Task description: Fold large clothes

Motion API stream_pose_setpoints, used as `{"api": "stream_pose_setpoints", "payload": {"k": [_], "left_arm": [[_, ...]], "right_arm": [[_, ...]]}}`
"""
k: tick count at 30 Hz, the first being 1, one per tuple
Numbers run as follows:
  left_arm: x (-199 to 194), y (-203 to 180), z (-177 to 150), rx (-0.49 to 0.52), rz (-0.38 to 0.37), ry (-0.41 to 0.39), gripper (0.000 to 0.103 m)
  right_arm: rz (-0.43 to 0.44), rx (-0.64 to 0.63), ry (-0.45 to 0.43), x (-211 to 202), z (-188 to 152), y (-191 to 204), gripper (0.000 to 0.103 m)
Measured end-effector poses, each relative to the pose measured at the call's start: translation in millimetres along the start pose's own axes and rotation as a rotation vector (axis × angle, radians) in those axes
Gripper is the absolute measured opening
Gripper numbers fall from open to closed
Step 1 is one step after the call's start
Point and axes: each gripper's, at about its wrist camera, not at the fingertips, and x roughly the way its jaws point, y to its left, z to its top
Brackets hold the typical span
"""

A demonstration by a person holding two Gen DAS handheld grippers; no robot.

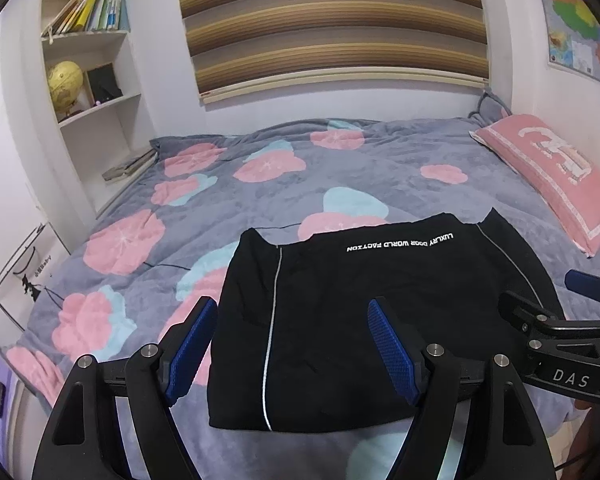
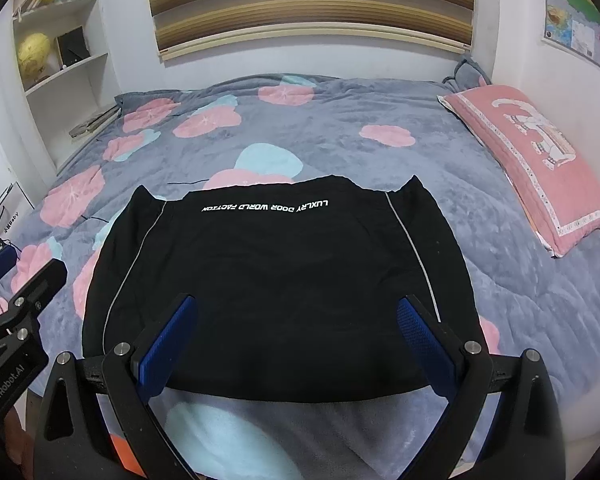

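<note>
- The left gripper tilts downward over the near left part of the black garment, its blue pads spread wide and nothing between them; it hangs released above the cloth.
- The right gripper tilts down the same way over the garment's near edge, also spread wide and gripping nothing.
- The black garment lies folded into a flat block on the flowered grey bedspread, white lettering along its far edge, a pale stripe down each side.
- Left wrist view only: a framed picture leaning well left of the garment, and the right gripper's black arm just right of it.
- Right wrist view: the garment's whole width, the pink pillow off to its far right, the left gripper's arm at its left.
</note>
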Motion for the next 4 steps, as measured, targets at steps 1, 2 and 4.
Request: {"api": "stream_pose_setpoints", "payload": {"k": [1,2,4], "left_arm": [[-0.8,0.1,-0.3,0.006,-0.007,-0.010,0.078],[-1.9,-0.2,-0.7,0.018,-0.018,-0.023,0.078],[-3.3,-2.4,-0.9,0.034,-0.038,-0.027,0.078]], "right_arm": [[0.002,-0.001,0.002,0.8,0.5,-0.3,0.101],[0.006,-0.001,0.005,1.4,0.5,-0.5,0.101],[0.017,-0.001,0.008,2.1,0.7,-1.2,0.101]]}}
